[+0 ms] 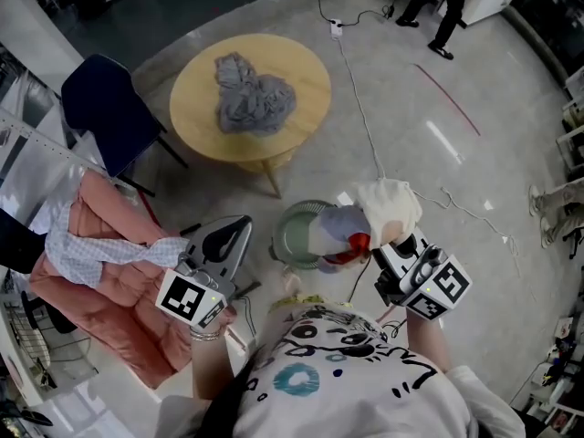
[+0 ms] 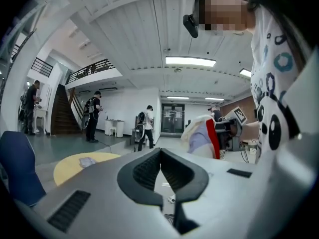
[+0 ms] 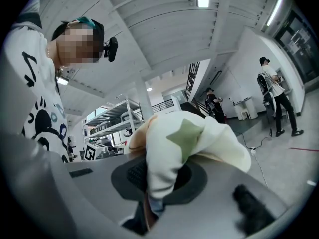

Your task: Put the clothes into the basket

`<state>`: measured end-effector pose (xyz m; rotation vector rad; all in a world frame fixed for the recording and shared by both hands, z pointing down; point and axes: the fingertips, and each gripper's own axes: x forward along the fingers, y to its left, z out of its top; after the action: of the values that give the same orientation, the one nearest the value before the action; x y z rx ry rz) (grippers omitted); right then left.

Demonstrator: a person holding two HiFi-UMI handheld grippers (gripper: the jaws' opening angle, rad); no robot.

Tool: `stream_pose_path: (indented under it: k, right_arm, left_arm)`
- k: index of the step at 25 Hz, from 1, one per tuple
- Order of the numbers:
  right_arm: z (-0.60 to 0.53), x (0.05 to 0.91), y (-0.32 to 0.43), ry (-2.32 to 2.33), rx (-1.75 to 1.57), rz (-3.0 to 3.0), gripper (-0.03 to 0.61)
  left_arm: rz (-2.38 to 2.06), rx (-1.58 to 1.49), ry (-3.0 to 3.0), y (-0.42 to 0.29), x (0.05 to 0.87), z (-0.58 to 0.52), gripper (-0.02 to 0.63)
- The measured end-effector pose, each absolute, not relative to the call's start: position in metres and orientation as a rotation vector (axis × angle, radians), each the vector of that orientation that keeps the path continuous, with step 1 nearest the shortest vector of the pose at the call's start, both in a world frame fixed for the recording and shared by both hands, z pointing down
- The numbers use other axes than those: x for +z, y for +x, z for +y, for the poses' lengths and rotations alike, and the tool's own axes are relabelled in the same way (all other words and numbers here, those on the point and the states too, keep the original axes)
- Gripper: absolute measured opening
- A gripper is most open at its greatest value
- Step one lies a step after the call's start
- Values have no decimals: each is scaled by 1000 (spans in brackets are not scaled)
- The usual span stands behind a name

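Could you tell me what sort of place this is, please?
Likely a large lab or workshop hall: concrete floor with a trailing cable, a staircase to a railed mezzanine, metal shelving.

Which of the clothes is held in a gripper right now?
The cream garment with a green star, clamped in the right gripper; the grey clothes lie on the round table, the checked shirt on pink padding.

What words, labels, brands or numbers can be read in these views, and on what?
None can be read.
Left marker cube and right marker cube: black-and-white square patterns only, no letters.
Person's shirt: cartoon drawings, no legible words.
Cream garment: a green star, no lettering.
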<state>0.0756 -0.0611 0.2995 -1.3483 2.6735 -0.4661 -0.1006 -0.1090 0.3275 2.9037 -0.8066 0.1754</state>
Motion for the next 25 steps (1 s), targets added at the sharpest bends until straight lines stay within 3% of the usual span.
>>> stream_pose_path:
  k: [10, 19, 25]
  right_arm:
    - [-89, 327, 66, -1369, -486, 2736, 51]
    - [-105, 256, 61, -1193, -309, 2757, 51]
    - [-113, 259, 63, -1081, -317, 2834, 51]
  left_arm:
    - [-789, 125, 2899, -89, 339, -139, 14]
    - [-860, 150, 2870, -88, 337, -141, 14]
    - [-1077, 131, 2837, -106, 322, -150, 15]
